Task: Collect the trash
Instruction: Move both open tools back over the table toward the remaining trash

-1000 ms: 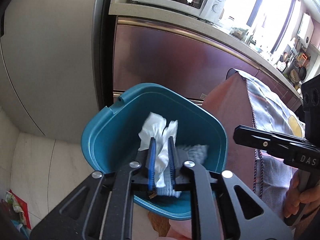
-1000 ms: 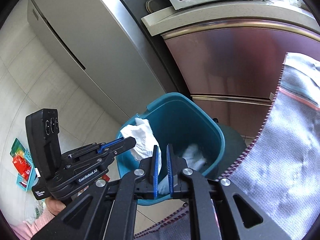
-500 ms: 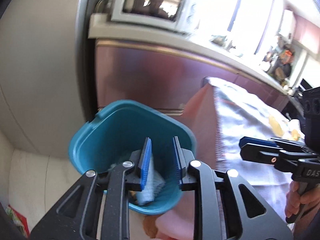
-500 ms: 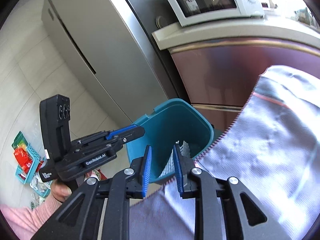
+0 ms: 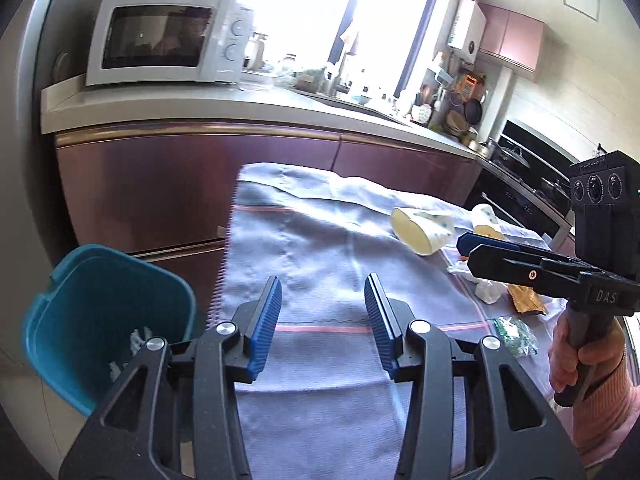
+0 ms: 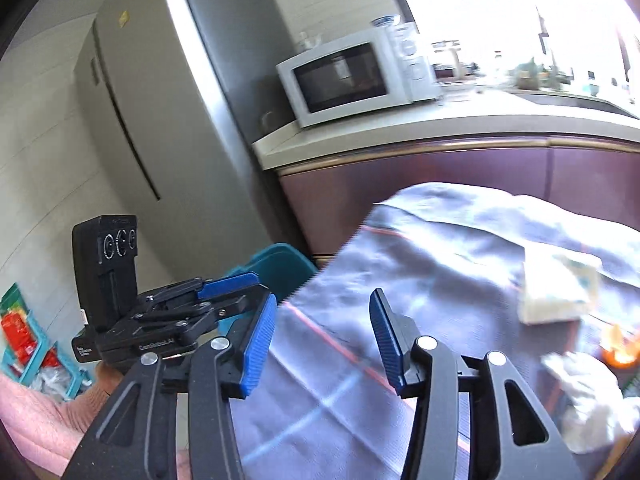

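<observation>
The teal trash bin (image 5: pixel 100 320) stands on the floor at the table's left end, with white tissue (image 5: pixel 134 342) inside; its rim shows in the right wrist view (image 6: pixel 280 266). My left gripper (image 5: pixel 322 320) is open and empty above the grey tablecloth (image 5: pixel 320 248). My right gripper (image 6: pixel 322 336) is open and empty over the cloth too. Trash lies at the table's right: two tipped paper cups (image 5: pixel 420 228), a crumpled white tissue (image 5: pixel 490 290), a brown wrapper (image 5: pixel 526 300) and a green packet (image 5: pixel 514 332). A tissue (image 6: pixel 588 400) and a cup (image 6: pixel 560 292) show in the right wrist view.
A kitchen counter (image 5: pixel 240 104) with a white microwave (image 5: pixel 160 40) runs behind the table, above dark red cabinets (image 5: pixel 180 184). A grey fridge (image 6: pixel 160 120) stands left of it. A teal basket (image 6: pixel 28 340) with red packets sits on the floor.
Both grippers have let go of the tissues into the bin, opened wide, and swung up and right from the bin to above the tablecloth.
</observation>
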Demonstrator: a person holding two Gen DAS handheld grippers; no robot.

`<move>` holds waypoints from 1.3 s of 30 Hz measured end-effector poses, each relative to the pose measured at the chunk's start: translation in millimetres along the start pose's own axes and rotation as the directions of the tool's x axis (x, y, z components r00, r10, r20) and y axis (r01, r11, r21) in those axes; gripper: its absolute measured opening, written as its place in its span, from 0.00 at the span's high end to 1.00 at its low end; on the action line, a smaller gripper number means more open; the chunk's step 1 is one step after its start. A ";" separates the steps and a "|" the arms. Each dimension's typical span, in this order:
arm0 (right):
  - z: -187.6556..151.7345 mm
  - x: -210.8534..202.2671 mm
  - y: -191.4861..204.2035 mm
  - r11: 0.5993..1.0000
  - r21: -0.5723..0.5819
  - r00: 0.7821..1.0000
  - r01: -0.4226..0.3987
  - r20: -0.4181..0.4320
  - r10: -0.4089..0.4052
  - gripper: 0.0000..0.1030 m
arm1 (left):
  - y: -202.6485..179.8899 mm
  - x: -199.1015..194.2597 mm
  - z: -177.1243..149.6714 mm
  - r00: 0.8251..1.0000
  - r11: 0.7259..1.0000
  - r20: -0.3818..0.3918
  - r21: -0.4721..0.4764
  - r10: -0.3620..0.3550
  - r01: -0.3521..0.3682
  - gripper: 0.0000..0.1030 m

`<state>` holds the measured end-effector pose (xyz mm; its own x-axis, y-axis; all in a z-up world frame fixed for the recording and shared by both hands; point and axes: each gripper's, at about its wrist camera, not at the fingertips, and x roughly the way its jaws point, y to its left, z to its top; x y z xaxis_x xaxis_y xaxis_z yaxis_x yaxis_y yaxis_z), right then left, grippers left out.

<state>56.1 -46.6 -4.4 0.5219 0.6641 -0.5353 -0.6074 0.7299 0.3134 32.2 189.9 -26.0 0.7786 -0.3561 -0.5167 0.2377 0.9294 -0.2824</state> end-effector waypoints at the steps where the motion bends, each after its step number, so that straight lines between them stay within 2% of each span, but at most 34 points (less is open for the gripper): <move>1: -3.2 -7.6 -6.0 1.000 0.013 1.000 0.024 0.009 -0.024 0.54 | -9.9 4.5 0.4 1.000 1.000 -0.005 0.011 -0.013 0.013 0.57; 9: -35.8 -72.9 -71.2 0.972 0.141 0.979 0.190 0.052 -0.199 0.52 | -64.5 44.7 5.3 0.993 0.992 -0.059 0.066 -0.103 0.107 0.57; 19: -74.2 -125.3 -126.8 0.909 0.272 0.937 0.314 0.063 -0.343 0.52 | -108.9 94.0 15.7 0.981 0.980 -0.121 0.109 -0.152 0.165 0.58; 27: -83.2 -126.6 -137.5 0.901 0.291 0.934 0.323 0.056 -0.353 0.52 | -136.2 123.9 17.7 0.974 0.975 -0.163 0.132 -0.156 0.178 0.58; 35: -81.8 -110.9 -142.6 0.910 0.287 0.945 0.299 0.043 -0.323 0.52 | -140.3 150.4 26.0 0.971 0.980 -0.195 0.114 -0.140 0.164 0.58; 39: -76.5 -101.5 -146.5 0.909 0.279 0.944 0.309 0.028 -0.329 0.52 | -142.1 167.9 32.2 0.967 0.983 -0.223 0.111 -0.120 0.147 0.58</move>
<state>46.3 -233.3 -56.0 0.7093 0.3909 -0.5866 -0.2238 0.9140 0.3384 147.9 1.1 -46.6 0.5949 -0.4775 -0.6466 0.4125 0.8718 -0.2642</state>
